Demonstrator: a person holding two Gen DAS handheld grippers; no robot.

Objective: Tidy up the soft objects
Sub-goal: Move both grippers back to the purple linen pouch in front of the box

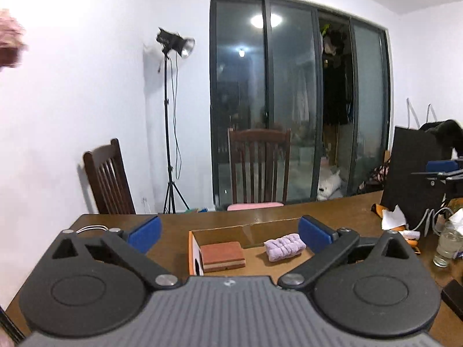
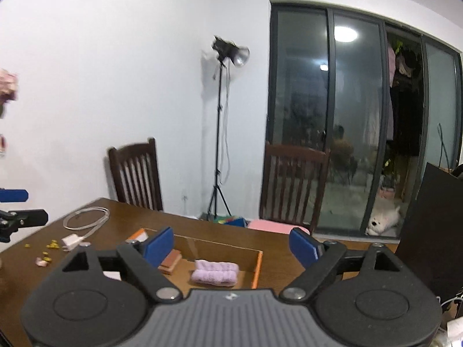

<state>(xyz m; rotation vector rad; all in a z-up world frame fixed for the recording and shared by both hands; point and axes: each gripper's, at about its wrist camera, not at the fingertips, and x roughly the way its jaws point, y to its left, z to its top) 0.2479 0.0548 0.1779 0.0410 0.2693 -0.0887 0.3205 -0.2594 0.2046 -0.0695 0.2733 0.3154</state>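
lilac towel (image 1: 285,246): fluffy ribbed roll, right of layered brown sponge block (image 1: 222,256) in cardboard box (image 1: 193,248) | left gripper (image 1: 228,235): wide apart, empty | right gripper (image 2: 231,245): wide, empty

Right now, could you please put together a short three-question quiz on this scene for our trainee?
1. True or false: the left gripper is clamped on the purple towel.
2. Which lies in the cardboard box beside the towel? A) a brown sponge block B) a glass C) a cable
3. Fill in: the right gripper holds ____.

Key:
1. False; its jaws stand open above the box, and the towel lies inside the box.
2. A
3. nothing
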